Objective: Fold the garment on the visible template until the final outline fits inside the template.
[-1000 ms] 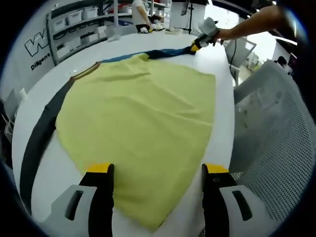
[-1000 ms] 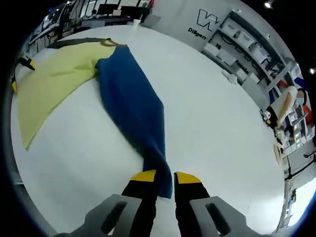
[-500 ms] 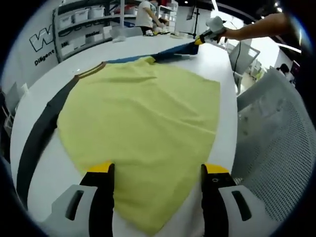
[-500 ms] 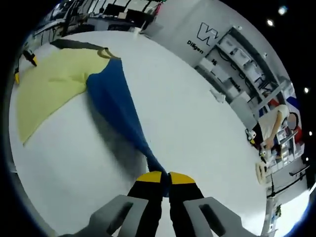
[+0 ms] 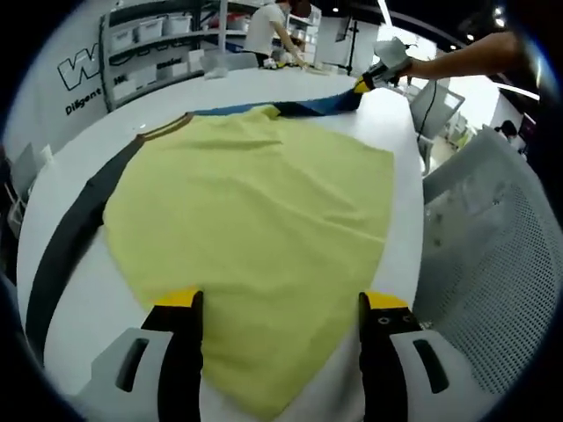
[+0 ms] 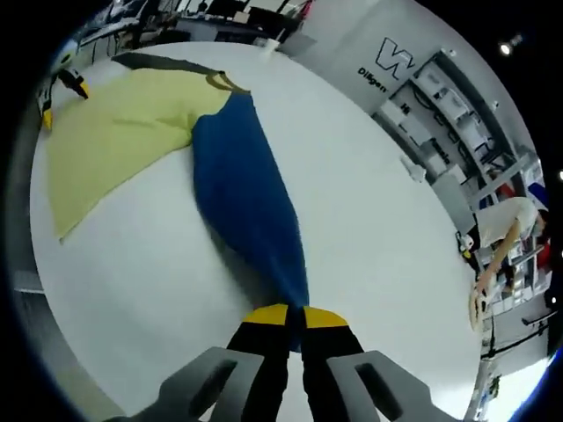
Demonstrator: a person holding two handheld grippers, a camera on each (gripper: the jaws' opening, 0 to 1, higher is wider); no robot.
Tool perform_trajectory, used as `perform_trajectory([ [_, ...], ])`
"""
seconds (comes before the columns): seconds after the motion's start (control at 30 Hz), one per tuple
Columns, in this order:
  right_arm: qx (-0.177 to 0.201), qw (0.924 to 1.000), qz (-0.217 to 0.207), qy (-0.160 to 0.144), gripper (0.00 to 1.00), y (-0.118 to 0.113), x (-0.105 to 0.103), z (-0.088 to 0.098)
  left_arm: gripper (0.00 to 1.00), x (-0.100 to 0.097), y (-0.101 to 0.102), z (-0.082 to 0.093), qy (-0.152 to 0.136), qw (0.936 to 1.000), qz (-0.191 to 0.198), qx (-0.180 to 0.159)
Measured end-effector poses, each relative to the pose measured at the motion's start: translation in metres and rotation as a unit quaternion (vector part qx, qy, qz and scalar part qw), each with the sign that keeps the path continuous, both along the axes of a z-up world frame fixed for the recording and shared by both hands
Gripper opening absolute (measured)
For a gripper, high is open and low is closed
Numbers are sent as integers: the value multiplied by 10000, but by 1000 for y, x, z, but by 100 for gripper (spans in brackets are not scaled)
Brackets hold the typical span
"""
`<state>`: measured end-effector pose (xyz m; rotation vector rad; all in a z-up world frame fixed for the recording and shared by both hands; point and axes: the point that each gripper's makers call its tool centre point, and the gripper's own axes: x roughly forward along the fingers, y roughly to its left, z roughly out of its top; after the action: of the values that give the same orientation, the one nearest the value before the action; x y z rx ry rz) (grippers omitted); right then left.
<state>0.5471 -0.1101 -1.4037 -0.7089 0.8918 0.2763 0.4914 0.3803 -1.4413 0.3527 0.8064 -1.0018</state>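
A: Right, where's the garment?

B: The yellow fabric garment with blue and dark sleeves (image 5: 255,255) lies spread flat on the white round-edged desk (image 5: 400,237). In the left gripper view its yellow body covers most of the desk, and a bottom corner reaches the near edge between the jaws.

A: Sleeves?

B: The long blue sleeve (image 6: 251,207) runs from the collar out across the bare middle of the desk, narrowing to a point. The dark grey sleeve (image 5: 66,242) lies along the left edge of the desk in the left gripper view.

A: Left tool?

B: The left tool (image 5: 280,309) has its jaws wide apart, yellow-tipped, one on each side of the garment's near corner, gripping nothing. I can't tell if they touch the cloth.

A: Right tool?

B: The right tool (image 6: 295,315) has its jaws together, pinching the end of the blue sleeve. From the left gripper view it sits at the far edge of the desk, with a bare forearm (image 5: 466,57) behind it.

A: Is the sleeve taut?

B: It's stretched fairly straight and casts a shadow near the tool, so it looks lifted a little there. The rest lies on the desk.

A: Surroundings?

B: A white mesh chair back (image 5: 493,264) stands just off the desk's right edge. White shelving with bins (image 6: 457,114) runs along the wall, and a person in a white top (image 5: 264,31) stands at a far bench.
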Motion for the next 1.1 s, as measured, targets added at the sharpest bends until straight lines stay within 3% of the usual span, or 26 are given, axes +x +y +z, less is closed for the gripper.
perform_trajectory([
  [0.2, 171, 9989, -206, 378, 0, 3, -20, -22, 70, 0, 1, -1, -2, 10000, -31, 20],
  [0.47, 385, 9977, -131, 548, 0, 21, -23, -36, 69, 1, 5, 0, 92, 9999, 6, 76],
  [0.67, 427, 9963, -199, 713, 0, 20, -27, -47, 66, 1, 8, 1, 201, 9997, 166, 43],
  [1.1, 427, 9946, -547, 767, 3, -5, -22, -43, 66, -1, 10, -1, 72, 9999, 71, 111],
])
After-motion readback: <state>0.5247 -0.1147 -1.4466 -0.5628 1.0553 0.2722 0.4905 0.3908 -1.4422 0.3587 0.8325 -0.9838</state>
